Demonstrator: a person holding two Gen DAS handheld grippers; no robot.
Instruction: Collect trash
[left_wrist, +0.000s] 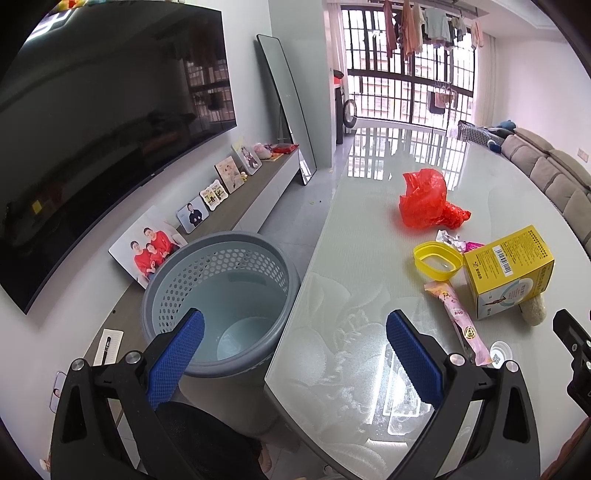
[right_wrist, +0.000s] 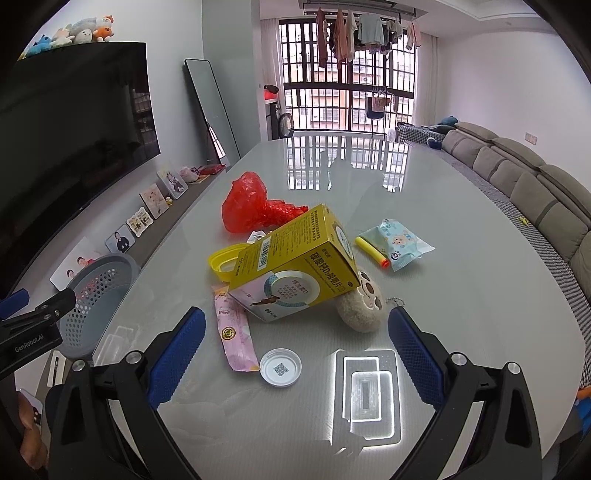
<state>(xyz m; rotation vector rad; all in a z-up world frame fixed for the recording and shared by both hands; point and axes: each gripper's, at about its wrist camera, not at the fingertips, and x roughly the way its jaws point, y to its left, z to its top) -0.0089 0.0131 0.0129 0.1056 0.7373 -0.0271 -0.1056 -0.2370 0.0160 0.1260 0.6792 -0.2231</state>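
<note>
On the tabletop, near: light, stiff yellow box — best pinched across narrow sides; right gripper wide, left gripper wide — both empty.

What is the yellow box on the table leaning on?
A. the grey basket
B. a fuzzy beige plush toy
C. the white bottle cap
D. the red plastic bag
B: in the right wrist view the yellow box sits tilted, its right end propped on the fuzzy beige plush toy; the red plastic bag lies behind it.
</note>
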